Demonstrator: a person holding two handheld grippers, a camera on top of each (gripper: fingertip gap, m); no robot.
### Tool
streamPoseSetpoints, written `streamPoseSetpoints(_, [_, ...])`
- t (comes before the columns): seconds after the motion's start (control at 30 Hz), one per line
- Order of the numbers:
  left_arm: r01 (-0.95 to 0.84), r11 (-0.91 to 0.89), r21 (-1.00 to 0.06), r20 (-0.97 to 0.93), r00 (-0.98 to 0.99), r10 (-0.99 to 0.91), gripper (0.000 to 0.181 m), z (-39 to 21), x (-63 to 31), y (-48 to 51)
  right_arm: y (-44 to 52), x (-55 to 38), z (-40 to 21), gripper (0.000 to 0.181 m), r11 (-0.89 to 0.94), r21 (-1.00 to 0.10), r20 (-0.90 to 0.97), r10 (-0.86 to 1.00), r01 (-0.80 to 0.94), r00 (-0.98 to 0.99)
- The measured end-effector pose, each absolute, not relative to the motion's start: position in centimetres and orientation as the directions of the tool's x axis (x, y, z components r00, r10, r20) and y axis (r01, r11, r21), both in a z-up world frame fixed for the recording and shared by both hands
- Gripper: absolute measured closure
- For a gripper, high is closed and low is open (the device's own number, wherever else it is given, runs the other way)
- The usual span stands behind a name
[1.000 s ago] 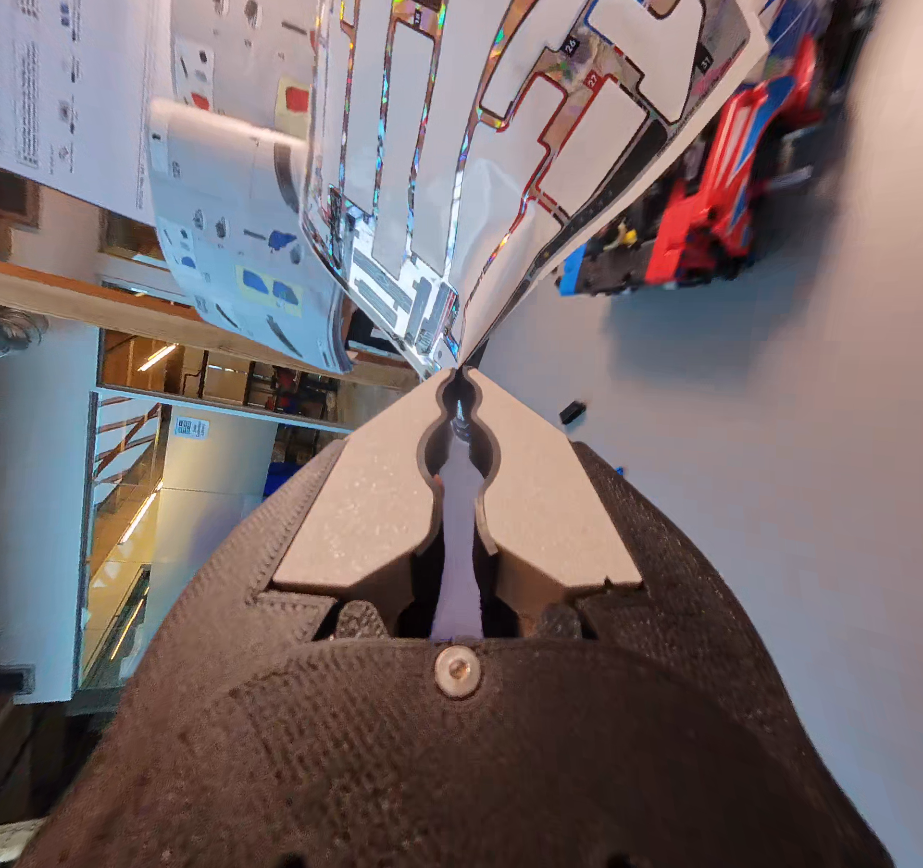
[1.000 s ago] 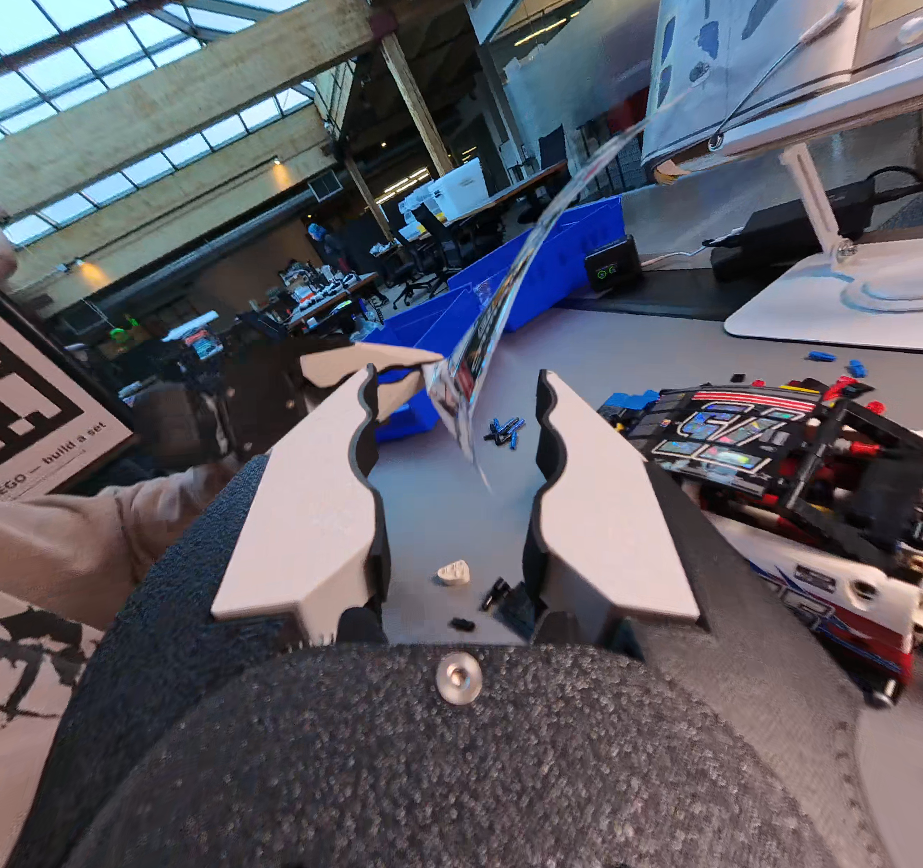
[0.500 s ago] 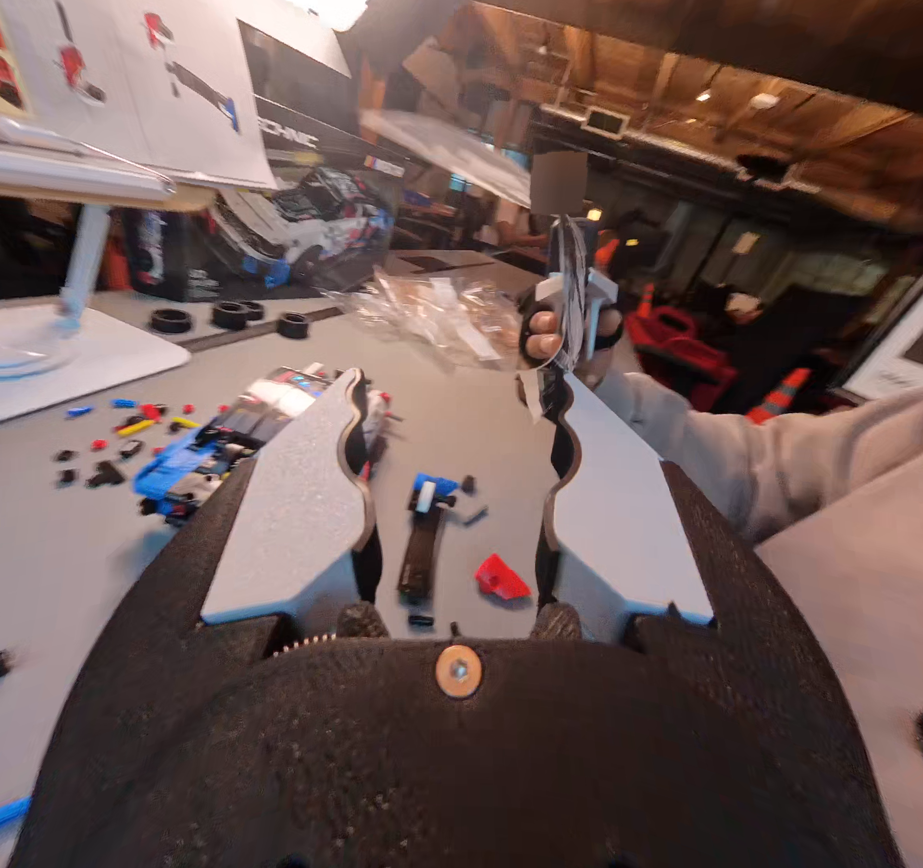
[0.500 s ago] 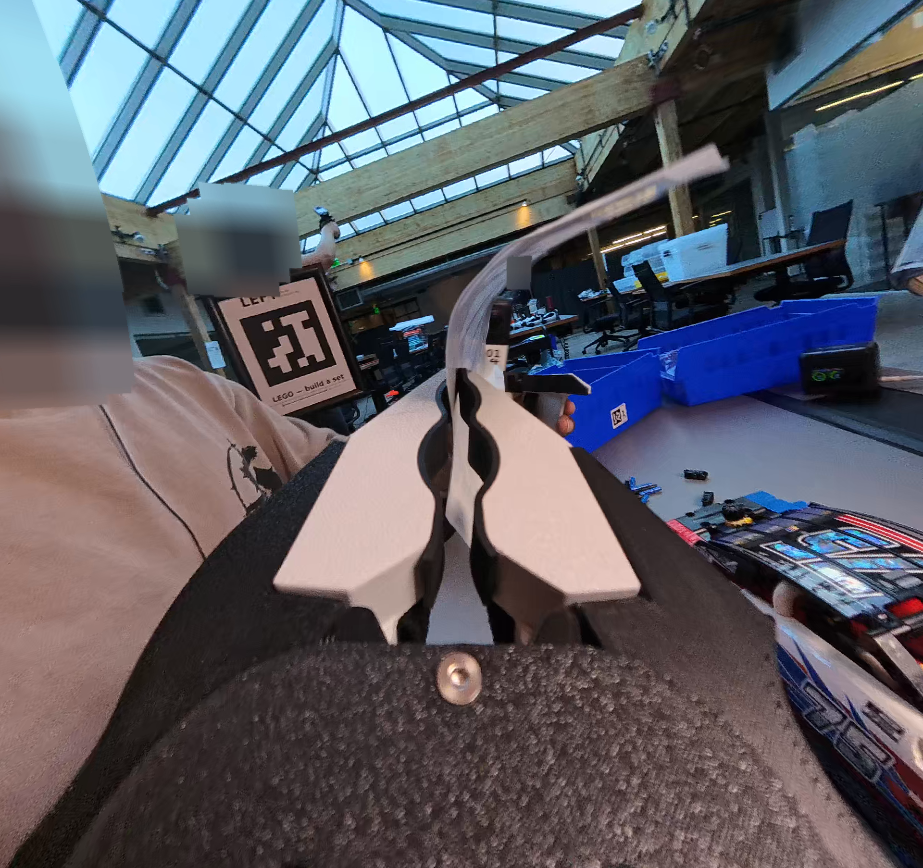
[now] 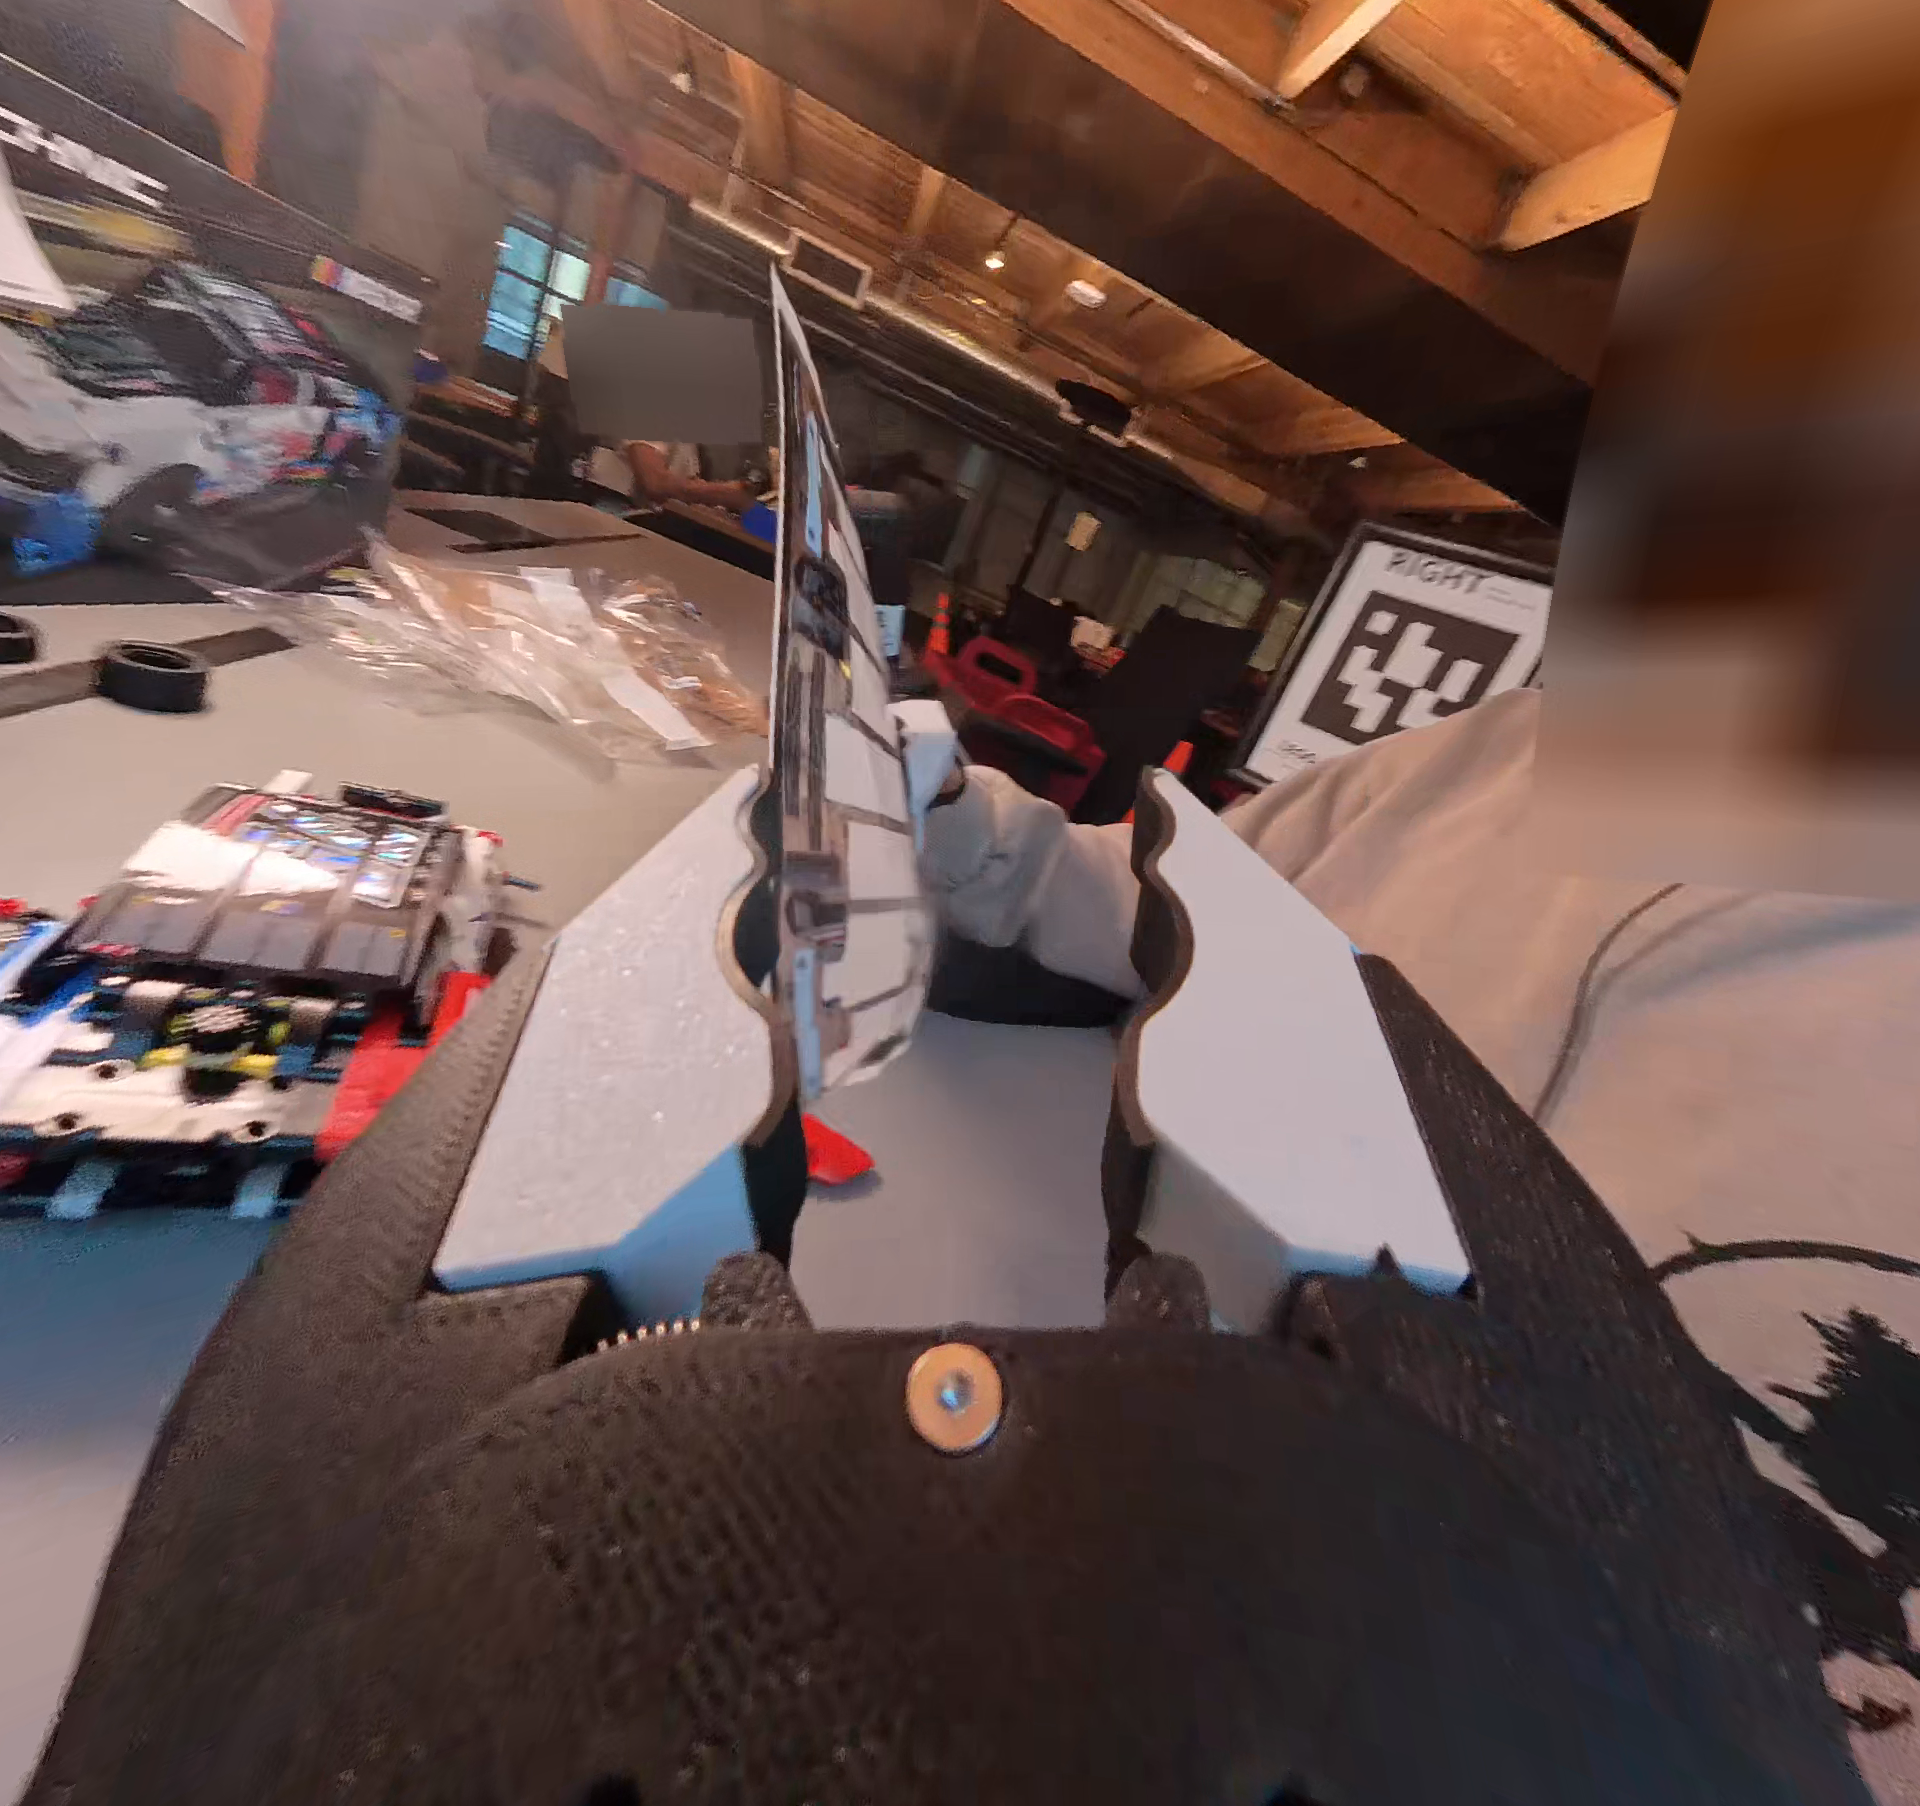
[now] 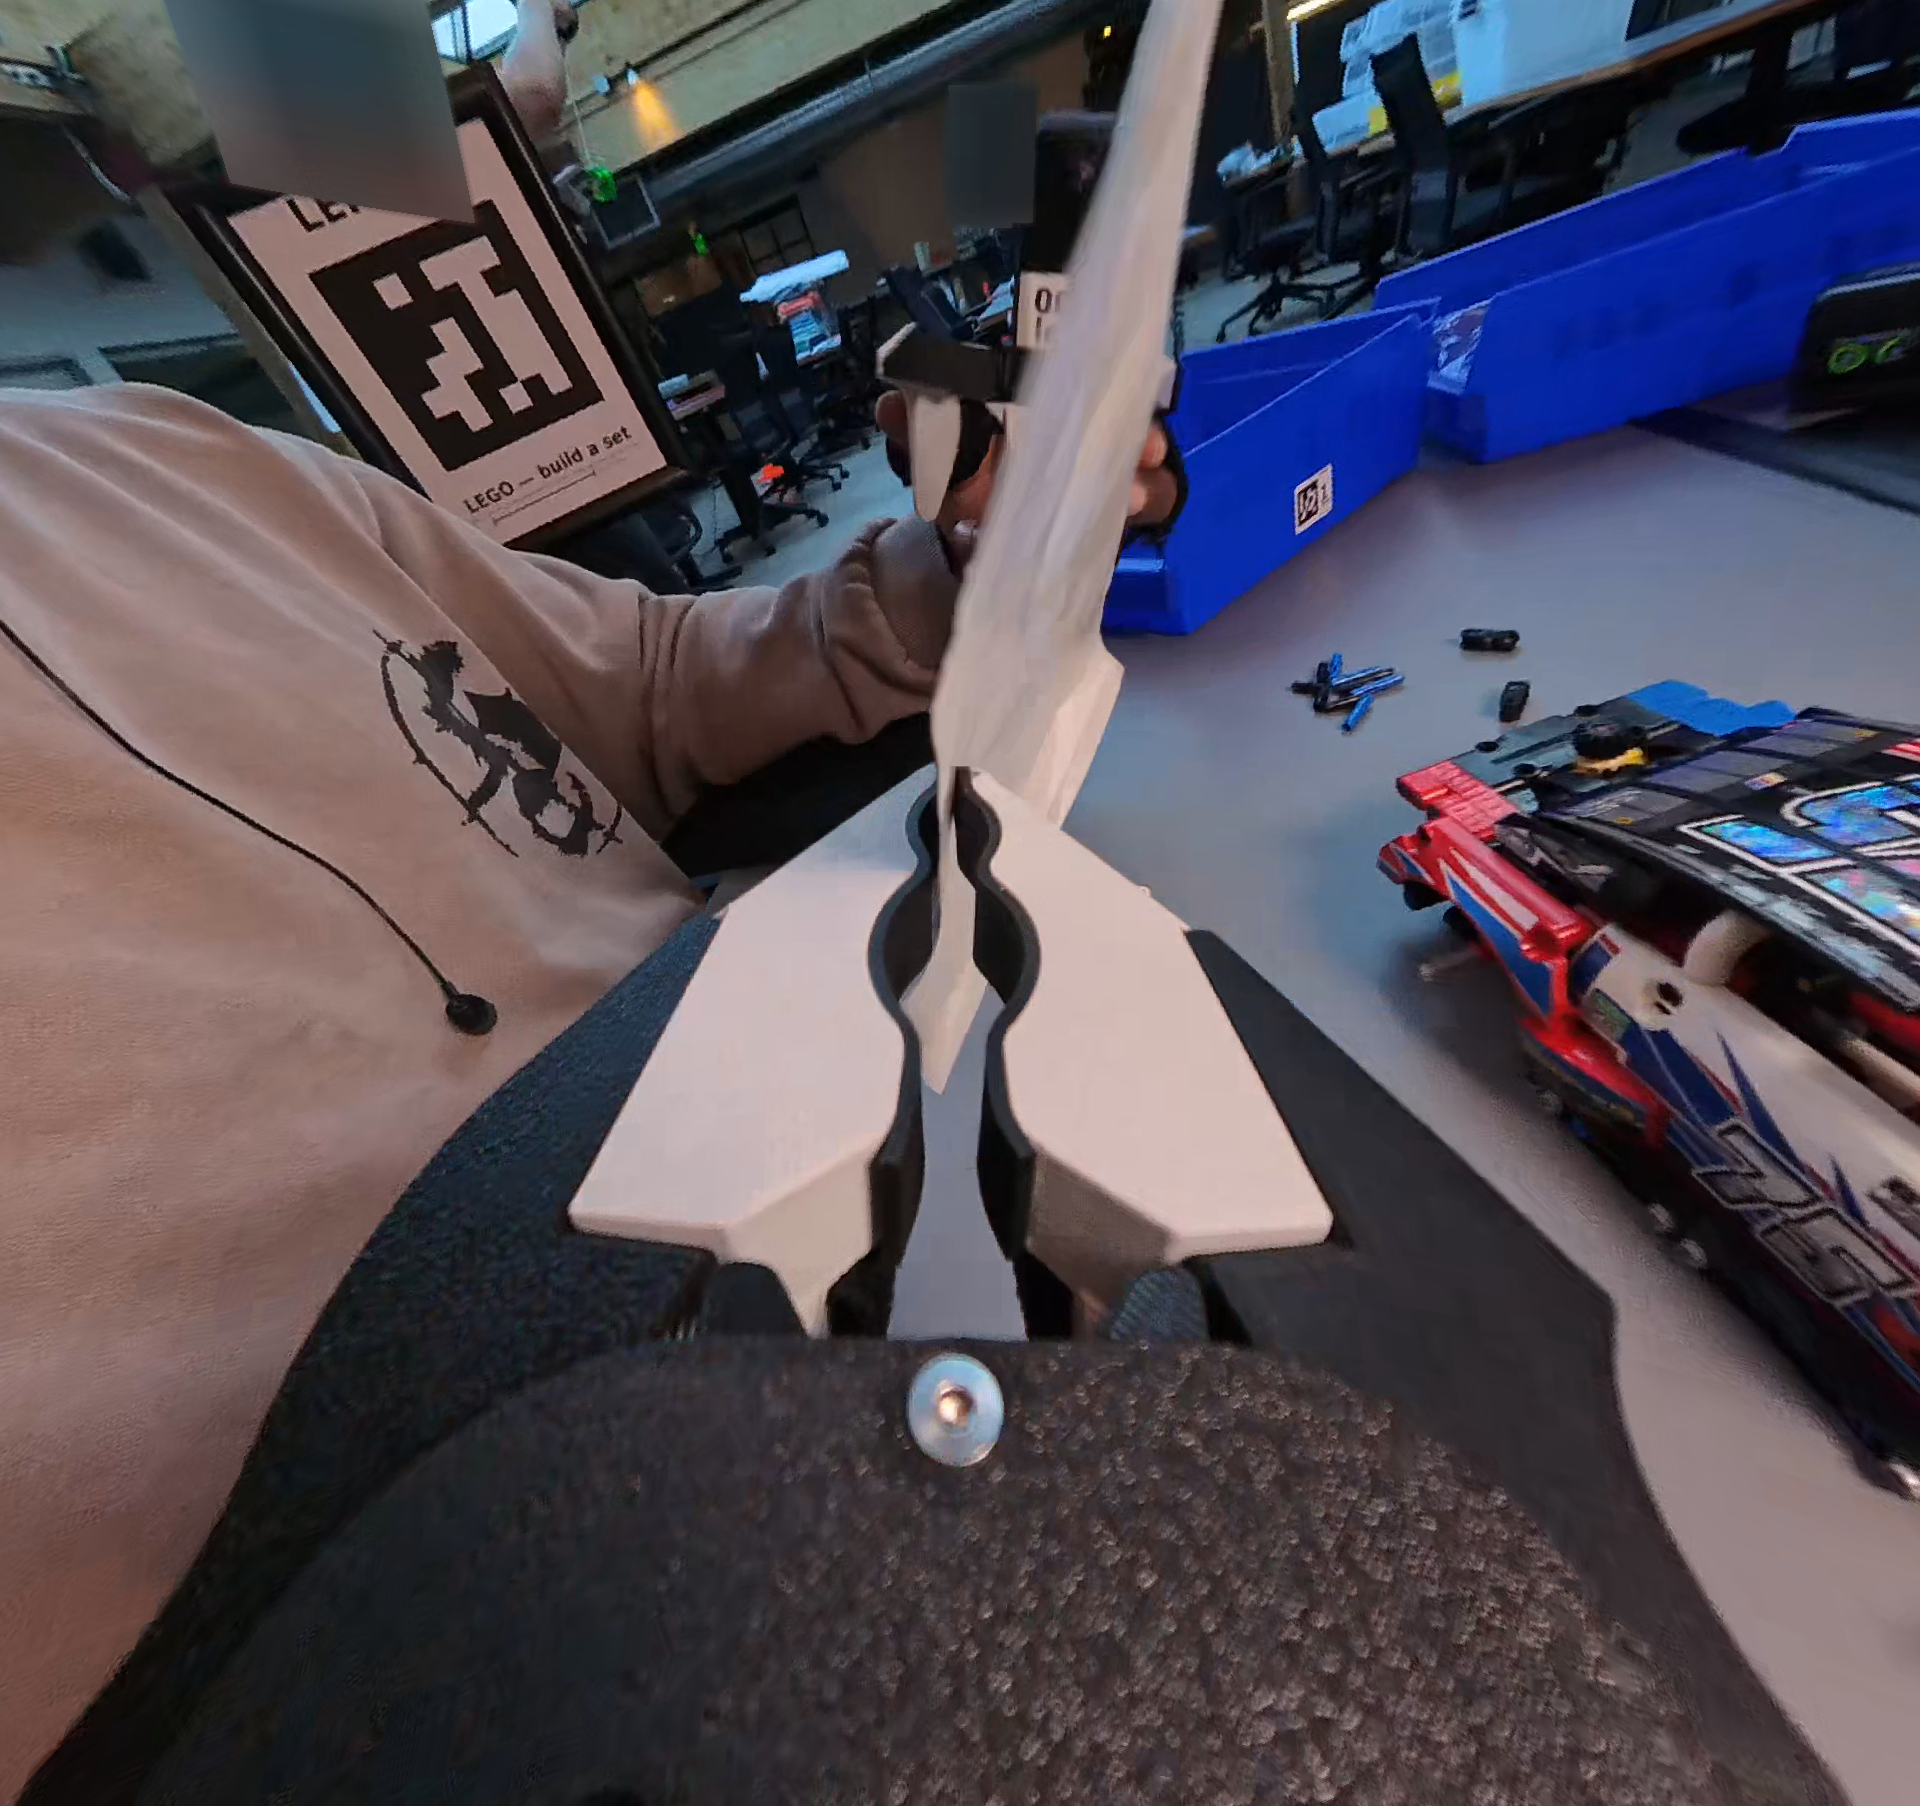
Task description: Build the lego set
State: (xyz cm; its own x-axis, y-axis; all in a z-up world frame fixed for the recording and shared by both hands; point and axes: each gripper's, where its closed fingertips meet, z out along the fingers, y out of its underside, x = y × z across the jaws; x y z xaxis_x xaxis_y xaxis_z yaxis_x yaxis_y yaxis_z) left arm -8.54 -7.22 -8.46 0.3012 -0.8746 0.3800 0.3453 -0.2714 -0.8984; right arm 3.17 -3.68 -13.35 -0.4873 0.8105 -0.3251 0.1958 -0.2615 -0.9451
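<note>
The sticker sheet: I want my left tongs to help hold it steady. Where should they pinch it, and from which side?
Probably the sticker sheet's free lower edge, below where the right tongs clamp it. It stands edge-on between the open left tongs, against one finger, so closing from both flat faces should catch the bare margin, not the stickers.
</note>
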Motion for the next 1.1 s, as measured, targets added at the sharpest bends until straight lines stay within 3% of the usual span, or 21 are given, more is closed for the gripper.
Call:
streamPoseSetpoints(0.1, [0.246, -0.258, -0.934, 0.339, 0.385, -0.859, 0.114, -9.9, -7.5, -6.8, -5.4, 2.6, -13.9, 0.181, -0.269, -0.928, -0.368, 0.775, 0.258, -0.514])
streamPoseSetpoints(0.23, [0.196, -0.326, -0.925, 0.375, 0.325, -0.868, 0.115, -12.0, -4.5, -6.9, -7.7, 2.3, -14.3, 0.181, -0.260, -0.916, -0.394, 0.725, 0.305, -0.565])
streamPoseSetpoints(0.33, [0.204, -0.381, -0.902, 0.428, 0.302, -0.852, 0.134, -13.0, -3.6, -6.4, -8.3, 2.4, -14.3, 0.181, -0.254, -0.917, -0.393, 0.711, 0.309, -0.583])
streamPoseSetpoints(0.5, [0.247, -0.375, -0.893, 0.447, 0.406, -0.797, 0.131, -13.8, -5.6, -4.5, -8.3, 3.0, -14.3, 0.181, -0.231, -0.926, -0.370, 0.715, 0.300, -0.593])
streamPoseSetpoints(0.73, [0.330, -0.453, -0.828, 0.547, 0.298, -0.783, 0.122, -13.6, -6.2, -4.7, -8.6, 3.4, -14.3, 0.181, -0.209, -0.933, -0.352, 0.709, 0.295, -0.611])
streamPoseSetpoints(0.8, [0.327, -0.456, -0.828, 0.540, 0.242, -0.806, 0.130, -13.1, -5.5, -5.5, -8.8, 3.5, -14.5, 0.181, -0.202, -0.933, -0.349, 0.711, 0.299, -0.611])
streamPoseSetpoints(0.93, [0.290, -0.399, -0.870, 0.471, 0.249, -0.846, 0.177, -12.7, -4.4, -6.3, -8.4, 3.4, -14.6, 0.181, -0.205, -0.933, -0.348, 0.723, 0.296, -0.597])
streamPoseSetpoints(1.1, [0.333, -0.376, -0.864, 0.486, 0.363, -0.795, 0.181, -12.8, -5.9, -4.6, -4.7, 2.5, -11.8, 0.173, -0.288, -0.953, -0.297, 0.830, 0.093, -0.472])
